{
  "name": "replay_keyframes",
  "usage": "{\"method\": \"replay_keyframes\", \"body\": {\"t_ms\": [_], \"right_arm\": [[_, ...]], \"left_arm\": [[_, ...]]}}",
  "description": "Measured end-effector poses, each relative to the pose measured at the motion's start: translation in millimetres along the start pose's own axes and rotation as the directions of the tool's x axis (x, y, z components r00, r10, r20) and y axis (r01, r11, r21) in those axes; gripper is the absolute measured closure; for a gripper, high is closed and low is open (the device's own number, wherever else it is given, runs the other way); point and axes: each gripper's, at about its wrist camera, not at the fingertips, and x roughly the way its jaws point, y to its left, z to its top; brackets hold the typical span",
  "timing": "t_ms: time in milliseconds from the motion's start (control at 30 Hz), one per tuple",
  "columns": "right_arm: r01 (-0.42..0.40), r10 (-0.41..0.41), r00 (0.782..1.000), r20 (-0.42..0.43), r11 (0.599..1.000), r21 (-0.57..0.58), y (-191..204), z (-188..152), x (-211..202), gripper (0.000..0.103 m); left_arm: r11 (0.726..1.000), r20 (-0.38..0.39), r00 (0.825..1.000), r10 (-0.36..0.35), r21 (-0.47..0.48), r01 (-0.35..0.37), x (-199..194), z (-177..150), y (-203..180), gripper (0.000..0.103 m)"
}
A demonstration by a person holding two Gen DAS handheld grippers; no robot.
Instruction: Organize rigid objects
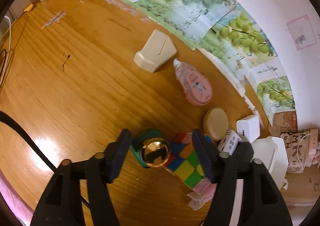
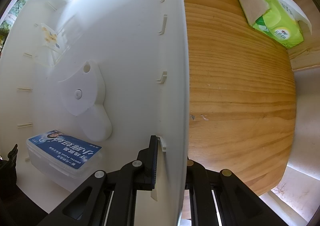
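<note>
Gold-capped bottle [image 1: 155, 152] (by cube [image 1: 187, 161])

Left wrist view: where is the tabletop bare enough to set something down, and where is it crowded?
Bare: the wide wooden table stretch left of the beige case. Crowded: along the wall, where the pink bottle, round tin and puzzle cube line up.
</note>
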Motion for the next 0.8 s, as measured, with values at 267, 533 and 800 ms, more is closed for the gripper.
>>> {"method": "replay_keyframes", "body": {"t_ms": [267,533,800], "right_arm": [[-0.002,0.002,1.0,0.001,1.0,0.002,-0.9,-0.2,0.8,0.092],[-0.003,0.003,1.0,0.001,1.0,0.002,-0.4,-0.2,-0.2,0.092],[-0.003,0.003,1.0,0.001,1.0,0.004,0.0,-0.6,0.1,0.092]], "left_arm": [[0.997,-0.064,0.996,0.064,-0.041,-0.067,4.6,-7.4,10.3,0.028],[0.994,-0.128,0.991,0.034,-0.103,-0.048,9.0,-15.6,21.1,0.03],[0.99,-0.198,0.98,0.005,-0.14,-0.033,13.6,-18.9,21.2,0.064]]}}
